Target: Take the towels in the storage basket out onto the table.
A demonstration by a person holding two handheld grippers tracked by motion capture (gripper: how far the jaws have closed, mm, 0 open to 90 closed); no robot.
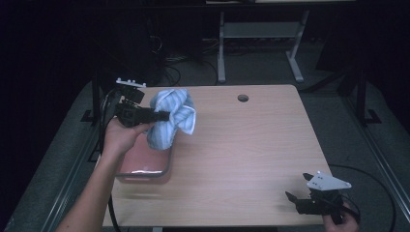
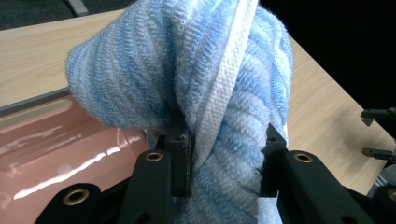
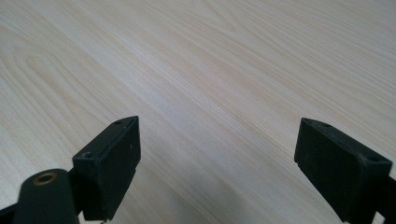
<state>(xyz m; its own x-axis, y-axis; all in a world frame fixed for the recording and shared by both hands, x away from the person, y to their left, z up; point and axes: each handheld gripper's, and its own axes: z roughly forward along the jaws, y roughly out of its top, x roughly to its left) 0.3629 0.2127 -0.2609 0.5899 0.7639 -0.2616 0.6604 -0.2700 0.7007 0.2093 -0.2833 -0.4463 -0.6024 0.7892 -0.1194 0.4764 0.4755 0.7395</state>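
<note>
A blue-and-white striped towel (image 1: 171, 118) hangs bunched in the upper left of the high view, above the far end of a pink tray (image 1: 145, 162) on the wooden worktop (image 1: 241, 154). The left tongs (image 1: 162, 116) are pinching a thick fold of it, cloth squeezed between the pads. At lower right, the right tongs (image 1: 296, 193) stand spread, nothing between them, low over bare wood.

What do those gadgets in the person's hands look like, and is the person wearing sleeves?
The left gripper and right gripper are black, angular tools with two blocky jaws and brass-coloured rivets. Each carries a pale grey three-cornered plate on top. Black cables trail from both. The forearm in the high view is bare, with no sleeve or glove.
</note>
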